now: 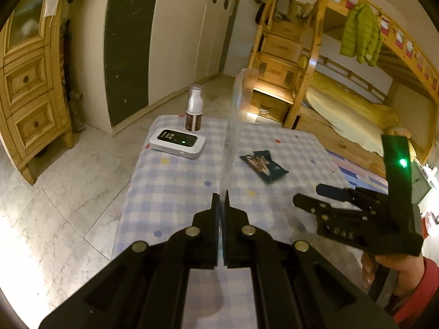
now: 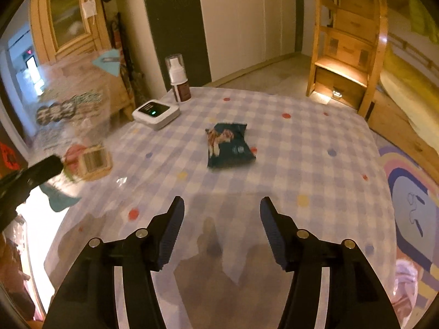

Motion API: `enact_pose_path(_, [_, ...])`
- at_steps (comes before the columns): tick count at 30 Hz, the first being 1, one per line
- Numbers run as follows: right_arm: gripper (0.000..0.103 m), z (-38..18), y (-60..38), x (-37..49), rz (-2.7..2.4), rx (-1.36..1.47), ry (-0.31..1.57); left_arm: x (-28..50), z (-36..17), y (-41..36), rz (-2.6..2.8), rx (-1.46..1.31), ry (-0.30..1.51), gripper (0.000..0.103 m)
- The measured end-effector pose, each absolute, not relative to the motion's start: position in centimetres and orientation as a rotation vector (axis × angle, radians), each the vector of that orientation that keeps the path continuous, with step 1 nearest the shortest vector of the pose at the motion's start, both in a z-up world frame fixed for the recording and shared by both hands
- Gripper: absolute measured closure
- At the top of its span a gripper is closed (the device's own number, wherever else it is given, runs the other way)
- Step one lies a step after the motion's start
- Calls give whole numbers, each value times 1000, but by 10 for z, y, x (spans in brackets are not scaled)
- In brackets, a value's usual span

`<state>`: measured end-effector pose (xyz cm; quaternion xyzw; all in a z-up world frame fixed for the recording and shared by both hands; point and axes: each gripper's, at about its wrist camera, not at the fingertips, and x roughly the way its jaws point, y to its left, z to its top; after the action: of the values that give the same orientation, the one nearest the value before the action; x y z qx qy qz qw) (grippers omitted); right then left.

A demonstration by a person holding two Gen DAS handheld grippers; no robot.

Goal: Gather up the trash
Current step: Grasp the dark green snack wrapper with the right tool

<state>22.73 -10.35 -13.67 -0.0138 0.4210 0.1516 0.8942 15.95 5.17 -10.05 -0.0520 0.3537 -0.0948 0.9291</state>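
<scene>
A dark snack wrapper [image 1: 264, 166] lies on the checked tablecloth [image 1: 170, 186]; it also shows in the right wrist view [image 2: 229, 145]. My left gripper [image 1: 221, 200] is shut on the edge of a clear plastic bag [image 1: 236, 115] and holds it upright above the table. The bag shows printed labels in the right wrist view [image 2: 74, 126], at the left. My right gripper [image 2: 221, 205] is open and empty above the table, short of the wrapper. It also shows in the left wrist view [image 1: 310, 194], right of the bag.
A white device with a green light [image 1: 177, 139] and a pump bottle [image 1: 194, 108] stand at the table's far left corner. A wooden cabinet [image 1: 30, 82] stands left, a bunk bed with drawer steps [image 1: 282, 63] behind, and a coloured rug [image 2: 411, 192] lies right.
</scene>
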Motion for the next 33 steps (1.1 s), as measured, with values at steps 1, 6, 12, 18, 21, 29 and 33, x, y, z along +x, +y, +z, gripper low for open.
enact_pose_path(1, [40,-138,-100,238,314,-35,877,163,-101,53,-193,-109,725,103])
enact_pose_path(6, [40,-144,-87,270,311,-82,882,175,-104,57,-187,-127,730,103])
enact_pose_path(12, [63,-155,-66,285,327,-192,894,180,-111,58,-192,-138,744,103])
enact_pose_path(18, [83,-161,-62,285,294,-245,895,179,-113,56,-191,-139,756,103])
enact_pose_path(21, [95,-151,-70,275,276,-230,870,172,-109,53,-194,-136,754,103])
enact_pose_path(29, [97,-97,-134,204,332,28,791,138,-92,18,-274,-113,730,103])
enact_pose_path(33, [97,-85,-176,154,286,125,777,120,-87,-18,-348,-81,728,103])
